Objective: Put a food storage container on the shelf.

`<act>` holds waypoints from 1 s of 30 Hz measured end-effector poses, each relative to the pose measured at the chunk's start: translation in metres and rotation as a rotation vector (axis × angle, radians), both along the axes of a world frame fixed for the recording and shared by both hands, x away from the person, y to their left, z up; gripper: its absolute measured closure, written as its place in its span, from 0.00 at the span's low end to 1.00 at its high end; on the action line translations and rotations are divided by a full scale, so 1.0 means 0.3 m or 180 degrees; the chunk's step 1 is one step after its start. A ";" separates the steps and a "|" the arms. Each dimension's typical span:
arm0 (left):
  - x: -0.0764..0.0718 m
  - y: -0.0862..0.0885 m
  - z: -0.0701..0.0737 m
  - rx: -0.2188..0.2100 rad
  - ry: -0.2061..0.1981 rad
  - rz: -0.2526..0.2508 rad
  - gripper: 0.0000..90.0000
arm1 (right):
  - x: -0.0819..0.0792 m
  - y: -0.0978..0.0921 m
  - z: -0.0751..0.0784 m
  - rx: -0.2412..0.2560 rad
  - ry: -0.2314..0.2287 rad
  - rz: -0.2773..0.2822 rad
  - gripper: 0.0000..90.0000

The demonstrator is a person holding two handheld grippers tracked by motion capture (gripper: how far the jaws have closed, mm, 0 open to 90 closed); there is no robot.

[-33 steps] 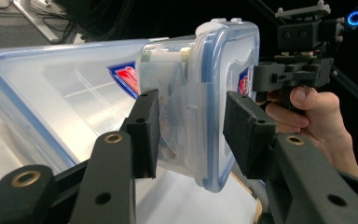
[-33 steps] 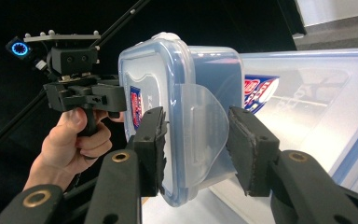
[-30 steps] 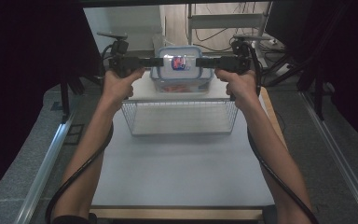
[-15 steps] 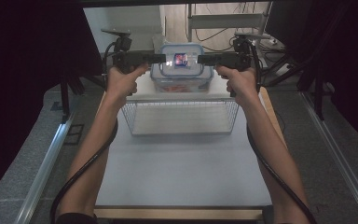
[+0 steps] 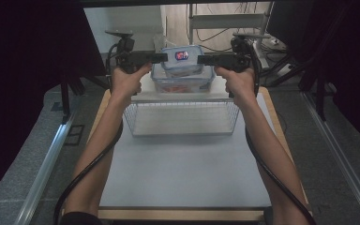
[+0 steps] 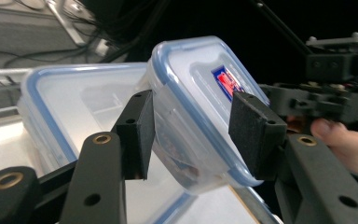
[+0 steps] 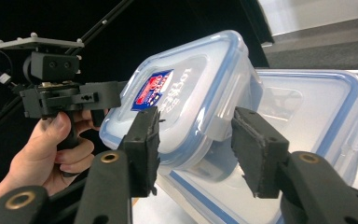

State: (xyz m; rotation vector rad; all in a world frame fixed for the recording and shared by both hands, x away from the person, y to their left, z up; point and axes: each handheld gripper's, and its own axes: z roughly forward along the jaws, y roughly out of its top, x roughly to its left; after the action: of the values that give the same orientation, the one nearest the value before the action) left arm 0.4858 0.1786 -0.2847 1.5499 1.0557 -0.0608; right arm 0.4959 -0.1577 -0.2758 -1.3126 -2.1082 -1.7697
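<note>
Above the pale worktop (image 5: 183, 173), the small clear blue-rimmed plastic lidded box (image 5: 183, 58), light, rigid, slippery, hangs over the larger box (image 5: 183, 82); left gripper (image 6: 193, 135) and right gripper (image 7: 196, 140) pinch its opposite ends.

Wire basket (image 5: 182, 117) blocks near approach to large container (image 5: 183, 80); table front (image 5: 183, 173) open.
</note>
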 end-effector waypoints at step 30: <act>-0.182 -0.098 -0.039 0.1041 -0.0848 0.0003 0.94 | -0.125 0.002 -0.020 -0.0830 -0.0827 0.0029 0.83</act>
State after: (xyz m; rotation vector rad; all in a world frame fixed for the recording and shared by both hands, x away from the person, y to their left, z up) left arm 0.4311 0.1494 -0.2964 1.7921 0.8835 0.3257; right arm 0.4583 -0.1573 -0.2817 -1.1753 -2.5540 -1.7955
